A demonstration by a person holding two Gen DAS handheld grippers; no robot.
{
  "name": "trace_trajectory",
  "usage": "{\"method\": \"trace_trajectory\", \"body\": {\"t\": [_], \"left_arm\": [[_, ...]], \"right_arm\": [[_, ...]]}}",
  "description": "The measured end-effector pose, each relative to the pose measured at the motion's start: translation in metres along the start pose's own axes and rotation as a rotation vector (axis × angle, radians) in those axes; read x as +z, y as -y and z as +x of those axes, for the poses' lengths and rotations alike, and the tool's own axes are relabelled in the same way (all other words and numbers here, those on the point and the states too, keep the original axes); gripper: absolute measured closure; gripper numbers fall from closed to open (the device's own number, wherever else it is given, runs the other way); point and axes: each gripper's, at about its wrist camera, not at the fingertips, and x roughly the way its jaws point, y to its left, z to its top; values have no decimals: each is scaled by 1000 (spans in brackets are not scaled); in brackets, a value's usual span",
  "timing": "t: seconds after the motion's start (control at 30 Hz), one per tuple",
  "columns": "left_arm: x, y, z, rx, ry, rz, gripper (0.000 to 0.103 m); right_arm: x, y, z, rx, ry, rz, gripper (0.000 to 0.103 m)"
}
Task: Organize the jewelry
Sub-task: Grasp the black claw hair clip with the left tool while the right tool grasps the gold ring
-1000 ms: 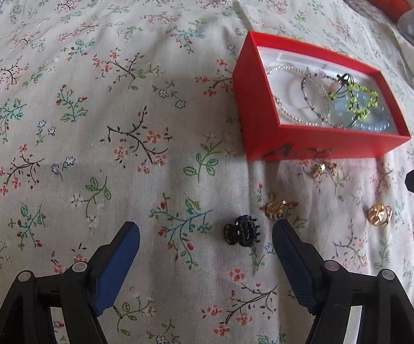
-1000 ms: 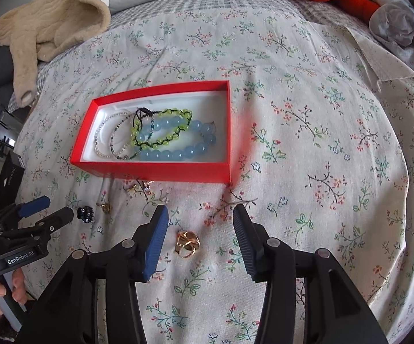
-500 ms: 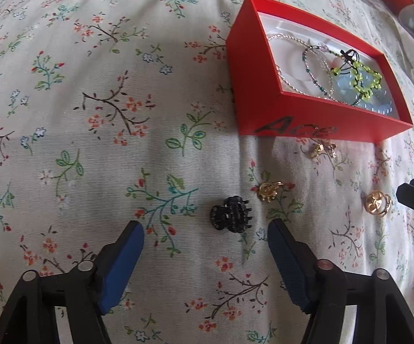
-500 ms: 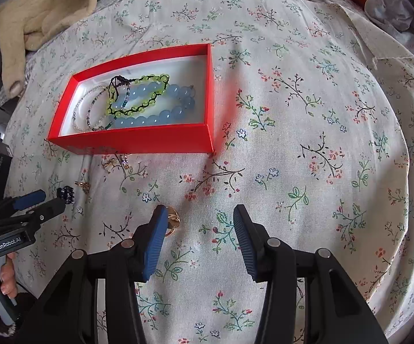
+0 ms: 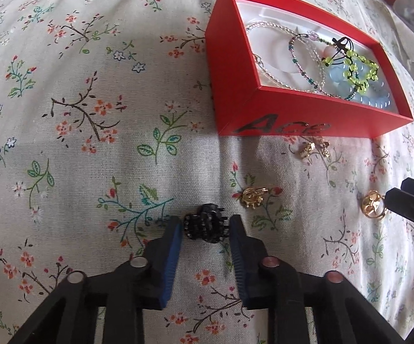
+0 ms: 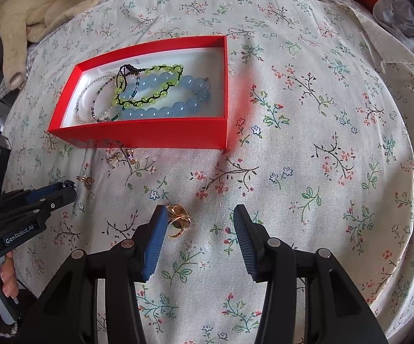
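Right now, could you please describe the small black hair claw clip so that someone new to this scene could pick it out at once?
Start at the open red cardboard box of bead bracelets on the floral bedsheet. On the sheet, towards the camera from the box's lettered side, the small black plastic claw clip sits between the blue pads of the left gripper. The other loose pieces nearby are gold; it alone is black and toothed.

We count one red box (image 5: 267, 106), four bracelets (image 6: 161, 94) inside, one black hair claw (image 5: 205, 226), three gold pieces (image 5: 253, 197) on the bedspread.
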Motion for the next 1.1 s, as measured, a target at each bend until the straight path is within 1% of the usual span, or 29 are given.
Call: {"method": "trace_trajectory", "body": {"t": [0.03, 0.23, 0.43, 0.67, 0.9, 0.97, 1.03, 1.07, 1.1], "left_arm": [[2, 5, 3, 3, 2, 2, 77], [6, 8, -2, 6, 21, 2, 78], [7, 7, -6, 10, 40, 1, 78], [5, 5, -6, 19, 35, 9, 78], [2, 2, -9, 22, 43, 13, 78], [2, 3, -9, 23, 45, 12, 78], [2, 4, -9, 23, 46, 14, 78], [1, 3, -10, 23, 48, 14, 78], [1, 4, -11, 24, 50, 16, 78]], "right_arm": [[0, 0, 0, 0, 0, 0, 53], [1, -5, 3, 27, -10, 8, 53], [2, -12, 14, 60, -47, 17, 53], [4, -12, 28, 63, -84, 39, 53], [2, -13, 28, 47, -76, 16, 53], [2, -14, 27, 36, -70, 3, 57], [0, -17, 27, 22, -64, -16, 70], [0, -19, 26, 16, -59, -28, 73], [0, -20, 25, 9, -52, -39, 79]]}}
